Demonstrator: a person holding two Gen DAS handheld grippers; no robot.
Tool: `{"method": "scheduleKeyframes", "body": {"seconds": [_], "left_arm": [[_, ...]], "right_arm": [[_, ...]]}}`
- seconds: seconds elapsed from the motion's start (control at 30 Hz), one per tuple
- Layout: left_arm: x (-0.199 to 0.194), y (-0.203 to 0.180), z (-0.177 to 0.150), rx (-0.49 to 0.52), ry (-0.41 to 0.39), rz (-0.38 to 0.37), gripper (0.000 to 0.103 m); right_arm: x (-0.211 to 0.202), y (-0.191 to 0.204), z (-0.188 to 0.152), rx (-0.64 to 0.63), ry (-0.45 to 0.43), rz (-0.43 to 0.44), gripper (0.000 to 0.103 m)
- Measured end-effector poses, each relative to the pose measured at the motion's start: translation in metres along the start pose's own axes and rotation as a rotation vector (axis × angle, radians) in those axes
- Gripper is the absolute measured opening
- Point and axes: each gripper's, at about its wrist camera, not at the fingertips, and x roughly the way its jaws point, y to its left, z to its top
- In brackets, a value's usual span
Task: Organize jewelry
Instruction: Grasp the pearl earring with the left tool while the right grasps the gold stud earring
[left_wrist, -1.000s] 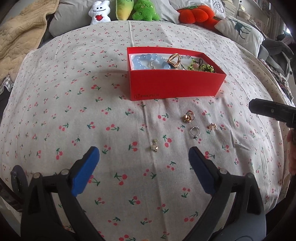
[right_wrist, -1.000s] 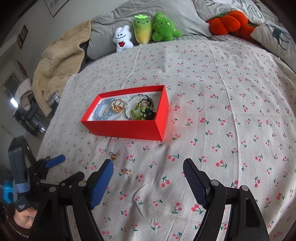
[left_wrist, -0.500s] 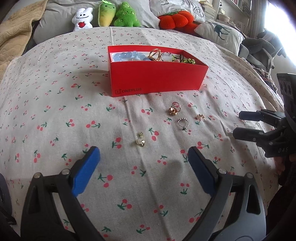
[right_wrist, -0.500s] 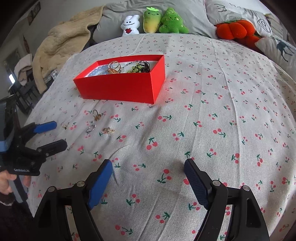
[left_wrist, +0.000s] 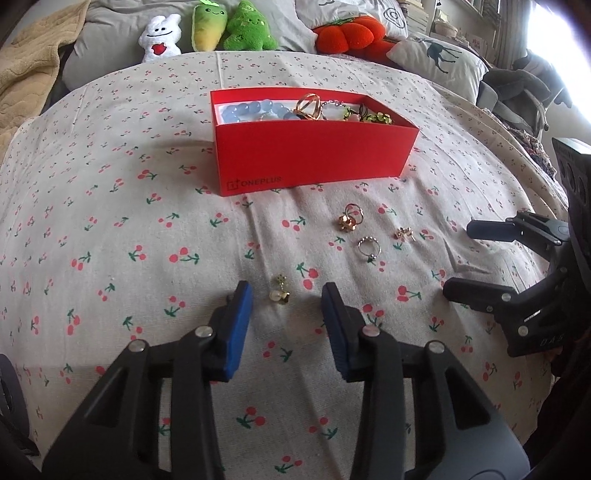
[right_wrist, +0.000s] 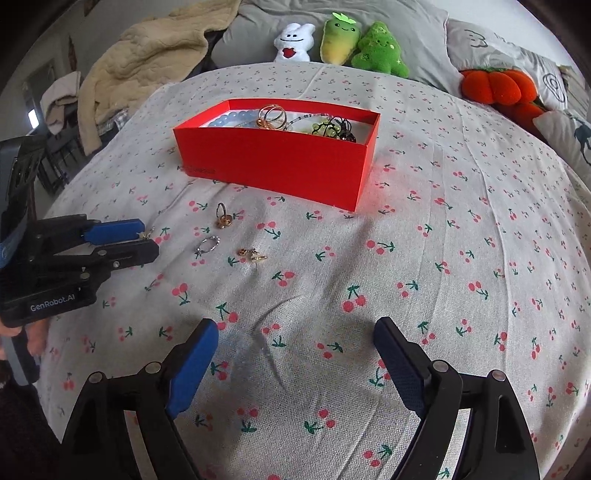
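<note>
Left claw (left_wrist: 284, 295) is closing around a pearl earring (left_wrist: 279, 291), not yet pinching it. Right claw (right_wrist: 295, 347) opens, empty. Red box (left_wrist: 314, 162) already holds bracelets; four pieces lie just before it.

Cherry-print bedspread (right_wrist: 443, 258); grey pillows (right_wrist: 369, 14) (plush toys (right_wrist: 376, 50) propped there); beige blanket (right_wrist: 147, 48).
</note>
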Motion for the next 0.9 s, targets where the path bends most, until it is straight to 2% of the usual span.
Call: {"method": "scheduleKeyframes", "body": {"seconds": [0.23, 0.33, 0.4, 0.47, 0.8, 0.87, 0.9], "left_arm": [[0.001, -0.003, -0.001, 0.012, -0.002, 0.019, 0.041], [0.0, -0.005, -0.002, 0.023, -0.004, 0.016, 0.028], [-0.001, -0.003, -0.001, 0.022, 0.0, 0.002, 0.016], [-0.001, -0.002, -0.001, 0.017, 0.005, -0.013, 0.012], [-0.007, 0.0, -0.001, -0.019, 0.009, -0.039, 0.011], [-0.008, 0.0, -0.001, -0.025, 0.01, -0.04, 0.011], [-0.008, 0.001, -0.001, -0.027, 0.011, -0.04, 0.011]], "right_arm": [[0.008, 0.007, 0.007, -0.001, 0.008, -0.015, 0.091], [0.012, 0.01, 0.01, 0.001, 0.011, -0.017, 0.091], [0.014, 0.011, 0.012, 0.004, 0.012, -0.02, 0.092], [0.016, 0.012, 0.013, 0.007, 0.013, -0.025, 0.092], [0.022, 0.013, 0.022, 0.05, 0.007, -0.014, 0.092], [0.025, 0.012, 0.026, 0.058, 0.008, -0.017, 0.087], [0.026, 0.011, 0.028, 0.058, 0.005, -0.026, 0.079]]}}
